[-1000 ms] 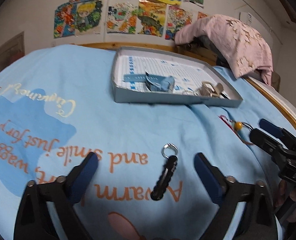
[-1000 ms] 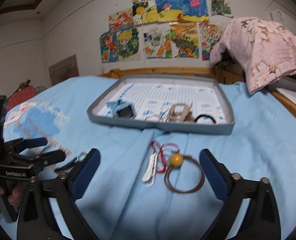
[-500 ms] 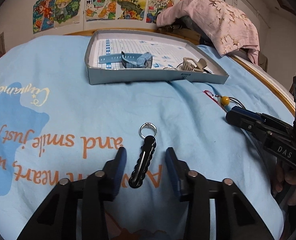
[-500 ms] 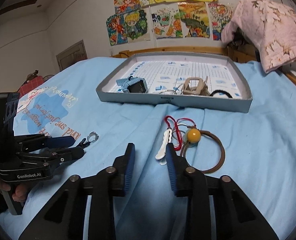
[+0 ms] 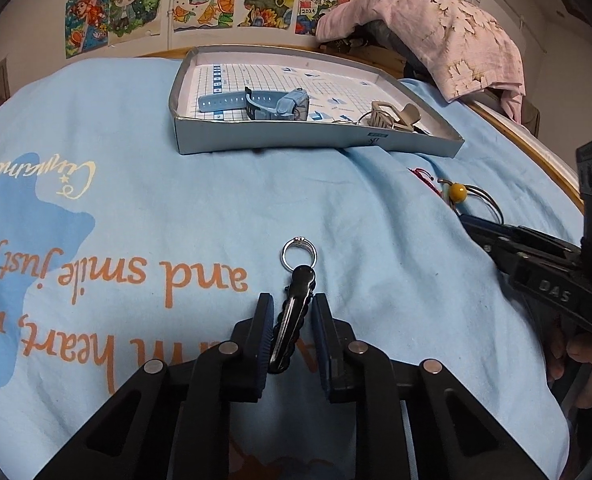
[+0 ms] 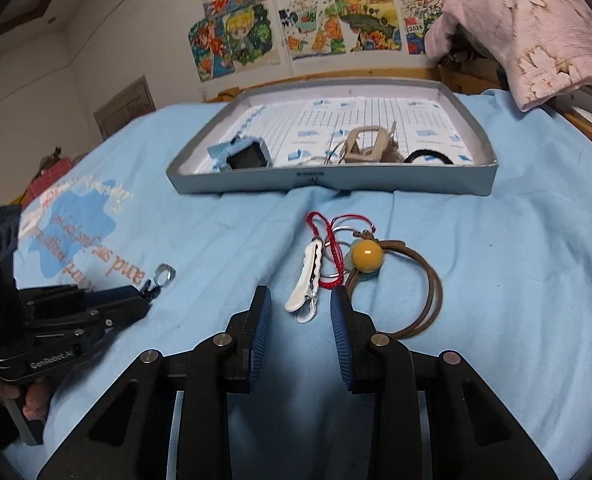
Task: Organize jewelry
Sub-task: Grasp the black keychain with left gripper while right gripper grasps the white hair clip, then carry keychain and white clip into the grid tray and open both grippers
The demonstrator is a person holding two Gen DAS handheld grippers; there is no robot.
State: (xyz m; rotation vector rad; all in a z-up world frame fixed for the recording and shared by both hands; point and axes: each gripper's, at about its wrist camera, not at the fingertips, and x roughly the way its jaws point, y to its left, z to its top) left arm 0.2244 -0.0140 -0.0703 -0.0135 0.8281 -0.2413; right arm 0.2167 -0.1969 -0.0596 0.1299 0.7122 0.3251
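Your left gripper (image 5: 292, 320) sits low over the light blue bedcover (image 5: 175, 208), its blue pads drawn in against both sides of the black hair clip (image 5: 293, 316). The clip lies lengthwise between them, tip pointing away from you. Whether the pads are pressing on it or only touching cannot be told. Just beyond the clip tip, a silver ring (image 5: 299, 251) lies flat on the cover, touching or nearly touching the clip.

Your right gripper (image 6: 300, 312) is part-way closed, with a gap remaining between its pads. The near end of the white hair clip (image 6: 307, 284) lies in that gap; neither pad is in contact with it.

Beside the white clip, to its right, lie:
- a red cord (image 6: 328, 240);
- a thin metal ring (image 6: 336, 252);
- a yellow bead (image 6: 367, 255) on a brown hoop (image 6: 428, 304).

These overlap one another.

Farther back, the shallow grey tray (image 6: 336, 182) rests on the cover. Inside it:
- a blue watch (image 6: 243, 154) at the left;
- a beige claw clip (image 6: 370, 146) near the middle;
- a black hair tie (image 6: 430, 157) at the right.

Behind the tray, coloured drawings (image 6: 296, 28) hang on the wall. A pink cloth (image 6: 528, 28) is draped at the right.
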